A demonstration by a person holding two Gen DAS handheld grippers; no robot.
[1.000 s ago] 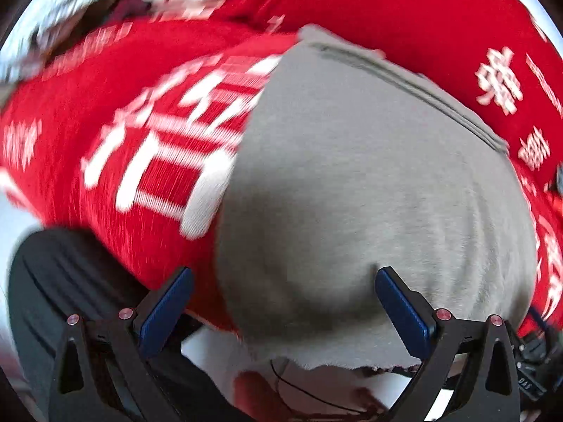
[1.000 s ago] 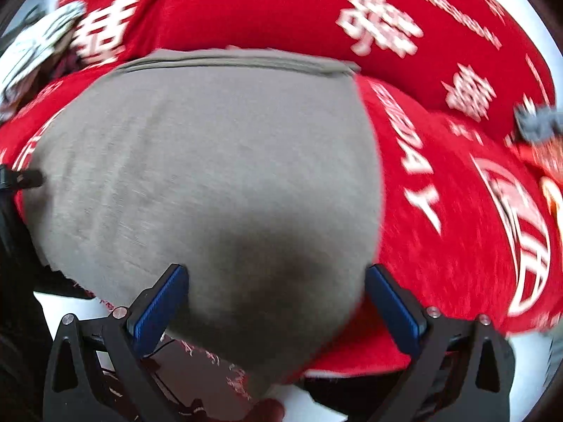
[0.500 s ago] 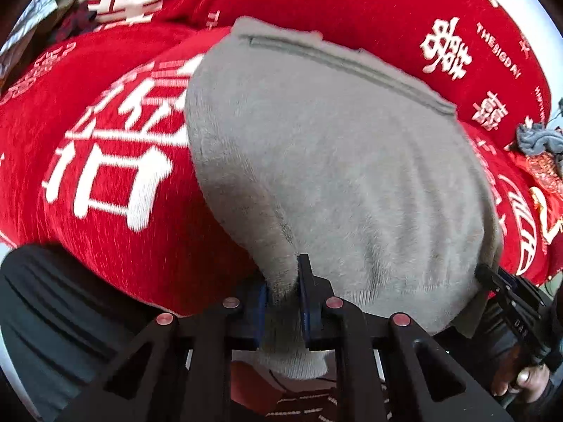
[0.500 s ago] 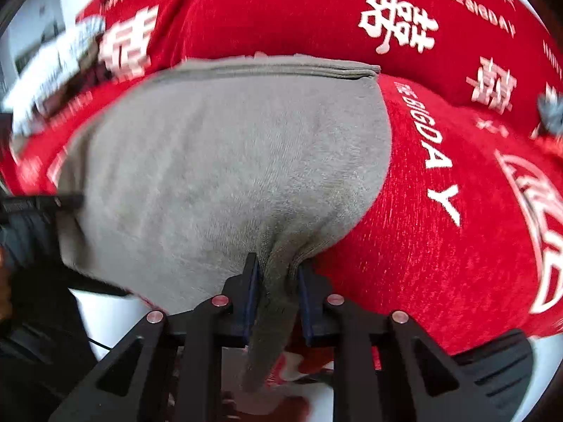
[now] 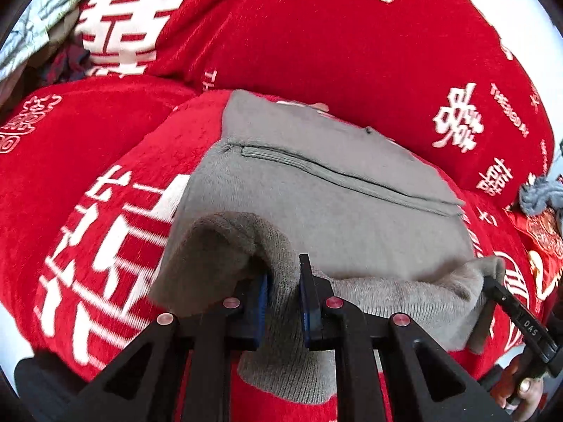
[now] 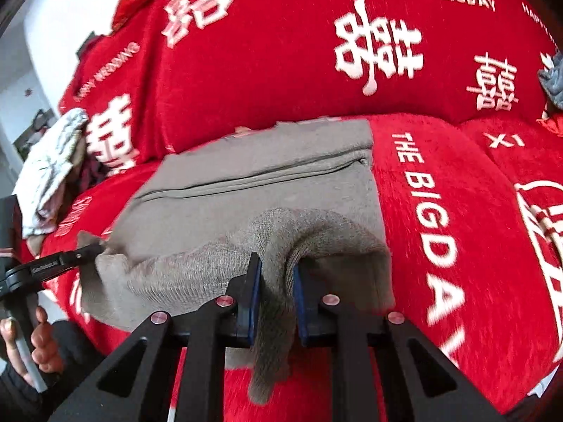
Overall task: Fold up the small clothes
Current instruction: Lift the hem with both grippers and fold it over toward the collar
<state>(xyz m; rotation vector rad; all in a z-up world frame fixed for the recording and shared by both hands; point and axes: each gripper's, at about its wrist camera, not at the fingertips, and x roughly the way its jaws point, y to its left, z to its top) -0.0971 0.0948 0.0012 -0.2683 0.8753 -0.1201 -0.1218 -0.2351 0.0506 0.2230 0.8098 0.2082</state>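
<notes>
In my left view, my left gripper (image 5: 283, 292) had its jaws pinched tight on the near edge of the grey cloth (image 5: 334, 207), which lay on the red blanket (image 5: 316, 42). In my right view, my right gripper (image 6: 276, 290) pinched that same edge at the other corner. I thought both corners should lift evenly and land straight on the far edge.

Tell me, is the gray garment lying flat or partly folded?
Partly folded. Its near edge is lifted off the red cover, pinched at both corners, and curls over the rest of the gray garment, which lies flat.
</notes>
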